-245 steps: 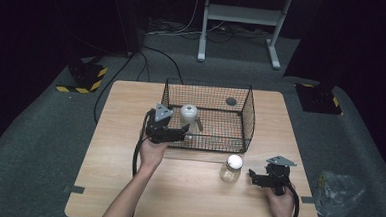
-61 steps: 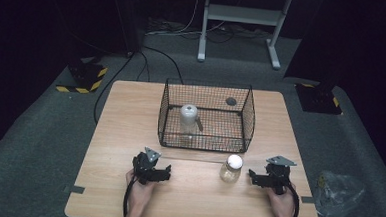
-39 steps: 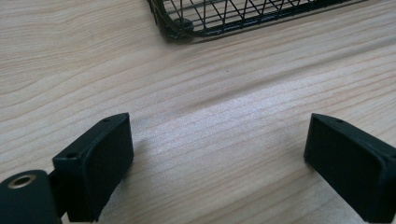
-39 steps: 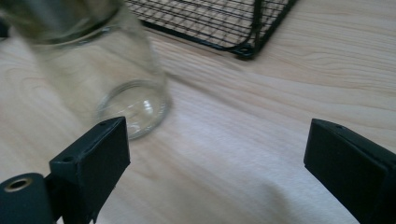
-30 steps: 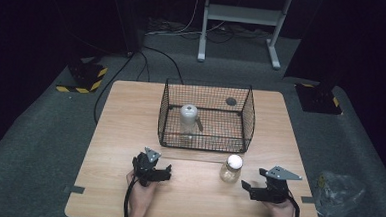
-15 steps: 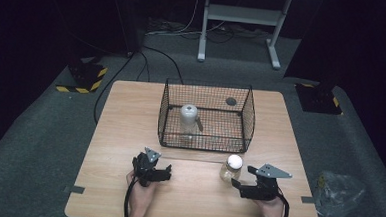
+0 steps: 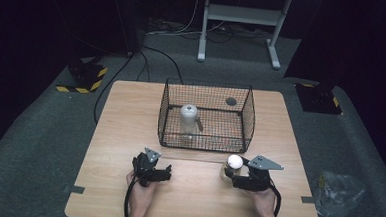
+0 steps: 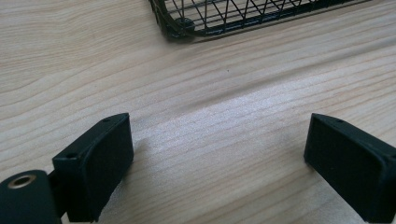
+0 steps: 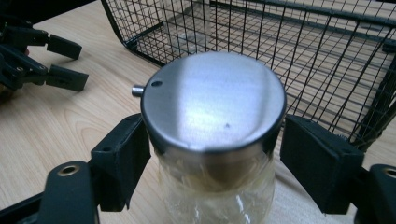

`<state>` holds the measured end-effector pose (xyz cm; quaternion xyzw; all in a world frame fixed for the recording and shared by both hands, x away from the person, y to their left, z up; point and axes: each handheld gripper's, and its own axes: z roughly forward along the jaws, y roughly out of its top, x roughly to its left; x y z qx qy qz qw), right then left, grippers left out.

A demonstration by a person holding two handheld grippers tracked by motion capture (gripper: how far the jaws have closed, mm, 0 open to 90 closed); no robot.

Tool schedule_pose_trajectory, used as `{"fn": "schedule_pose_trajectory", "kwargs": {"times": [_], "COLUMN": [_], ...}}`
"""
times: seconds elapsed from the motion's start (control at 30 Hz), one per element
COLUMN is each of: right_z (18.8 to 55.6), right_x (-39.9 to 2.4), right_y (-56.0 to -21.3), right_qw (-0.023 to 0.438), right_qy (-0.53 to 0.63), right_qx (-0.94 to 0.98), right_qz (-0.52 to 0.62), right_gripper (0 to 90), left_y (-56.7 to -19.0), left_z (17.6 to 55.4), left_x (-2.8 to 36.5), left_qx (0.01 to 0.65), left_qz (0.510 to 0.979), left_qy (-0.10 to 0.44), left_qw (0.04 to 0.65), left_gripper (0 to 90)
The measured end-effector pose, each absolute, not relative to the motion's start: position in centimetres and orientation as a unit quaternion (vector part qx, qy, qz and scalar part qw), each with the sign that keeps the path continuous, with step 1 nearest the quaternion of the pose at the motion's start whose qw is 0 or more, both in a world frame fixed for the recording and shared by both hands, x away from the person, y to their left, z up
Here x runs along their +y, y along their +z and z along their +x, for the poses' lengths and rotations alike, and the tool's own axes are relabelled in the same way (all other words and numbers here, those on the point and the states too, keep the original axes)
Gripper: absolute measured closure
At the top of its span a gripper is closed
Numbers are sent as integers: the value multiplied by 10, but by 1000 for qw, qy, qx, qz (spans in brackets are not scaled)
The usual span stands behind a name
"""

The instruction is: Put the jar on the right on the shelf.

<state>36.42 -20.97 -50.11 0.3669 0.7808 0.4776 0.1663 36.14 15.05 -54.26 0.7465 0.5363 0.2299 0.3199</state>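
A small glass jar [image 7: 232,165] with a round metal lid [image 9: 212,100] stands on the wooden table [image 7: 130,115], just in front of the black wire basket [image 7: 208,85]. My right gripper [image 7: 229,174] reaches it from the right, one jaw on each side of the glass below the lid. Its jaws have just been closing; in the right gripper view [image 9: 215,154] the pads sit close to the glass, with a thin gap still on the right side. My left gripper [image 7: 166,171] rests on the table at the left, open with bare wood between its jaws [image 8: 217,158].
Inside the basket [image 9: 243,42] stand a second lidded jar [image 7: 188,116] and a small dark round thing [image 7: 231,101]. The left gripper [image 9: 42,60] lies to the left of the jar. A crumpled plastic bag [image 7: 339,191] lies on the floor to the right.
The right gripper has slid left up to the jar and its jaws have narrowed around it. The left gripper has stayed still.
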Motion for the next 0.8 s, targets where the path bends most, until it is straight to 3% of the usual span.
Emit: {"fn": "schedule_pose_trajectory", "kwargs": {"times": [0.43, 0.8], "right_z": [363, 362], "right_x": [-206, -205], "right_y": [-497, -495], "right_qw": [193, 210], "right_qy": [489, 484], "right_qx": [776, 776], "right_qz": [350, 345], "right_gripper": [367, 394], "left_y": [-542, -543], "left_z": [361, 361], "left_x": [151, 150], "left_qx": [536, 537], "left_qz": [747, 746], "left_qy": [230, 230], "left_qw": [319, 320], "left_gripper": [82, 82]}}
